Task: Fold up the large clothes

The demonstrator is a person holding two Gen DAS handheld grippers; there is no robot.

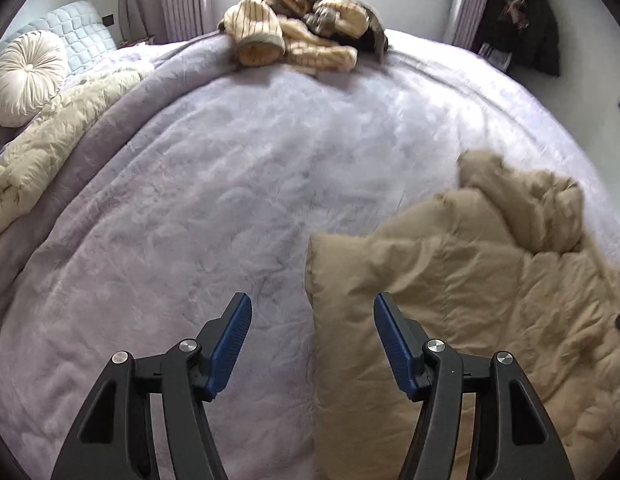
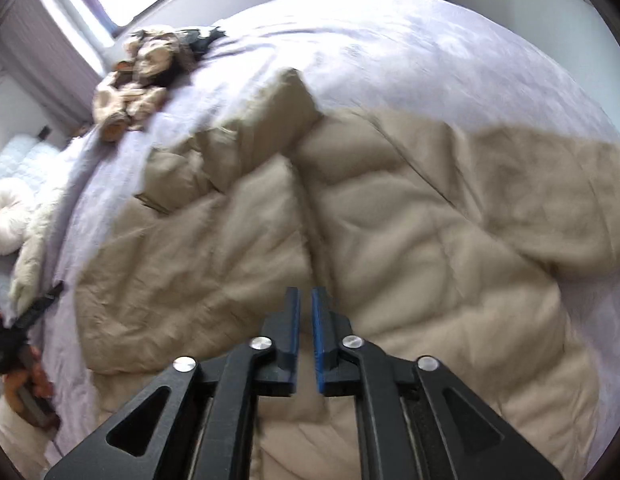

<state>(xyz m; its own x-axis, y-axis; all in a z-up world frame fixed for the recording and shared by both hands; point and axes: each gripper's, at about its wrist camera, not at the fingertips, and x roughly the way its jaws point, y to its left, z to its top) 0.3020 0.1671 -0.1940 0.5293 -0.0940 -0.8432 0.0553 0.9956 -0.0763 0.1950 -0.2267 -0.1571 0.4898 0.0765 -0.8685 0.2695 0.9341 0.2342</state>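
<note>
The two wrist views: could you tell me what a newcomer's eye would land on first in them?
Most likely the puffy tan coat, which sprawls rumpled over the near part of the pale lilac bed cover and fills the right wrist view. Next, the heap of striped cream clothes at the bed's far edge under the window. Both the left gripper and the right gripper hang above the coat with nothing between their blue pads.

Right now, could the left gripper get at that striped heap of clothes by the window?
Probably not without moving closer. The left gripper hangs open over the near bed, while the striped heap lies at the far edge. Nothing blocks the way.
</note>
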